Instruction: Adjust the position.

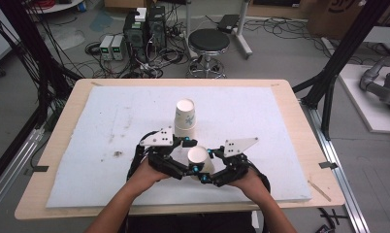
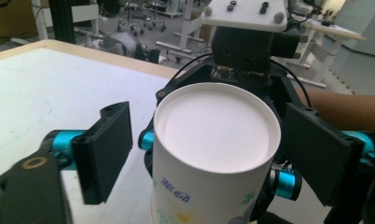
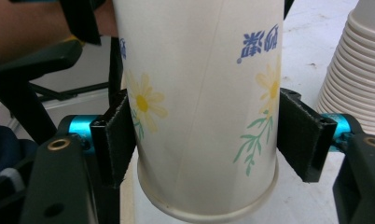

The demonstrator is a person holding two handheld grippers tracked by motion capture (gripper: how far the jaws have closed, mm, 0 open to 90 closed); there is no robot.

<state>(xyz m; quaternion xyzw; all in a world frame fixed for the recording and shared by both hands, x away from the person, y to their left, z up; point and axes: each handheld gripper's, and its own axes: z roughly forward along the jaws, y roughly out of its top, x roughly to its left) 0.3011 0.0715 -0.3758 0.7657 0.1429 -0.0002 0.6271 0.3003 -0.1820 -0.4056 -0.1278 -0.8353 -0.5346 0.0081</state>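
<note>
Right tool (image 3: 199, 140) clamps paper cup (image 3: 199, 93) (left tool (image 2: 209, 154) open).

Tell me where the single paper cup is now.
In the high view the single paper cup stands upside down on the white mat, between the left gripper and the right gripper, just in front of the cup stack.

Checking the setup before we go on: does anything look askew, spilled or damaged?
Nothing is spilled or crushed. The single paper cup sits upside down between the grippers, like the stack of cups behind. The white mat has dark smudges.
</note>
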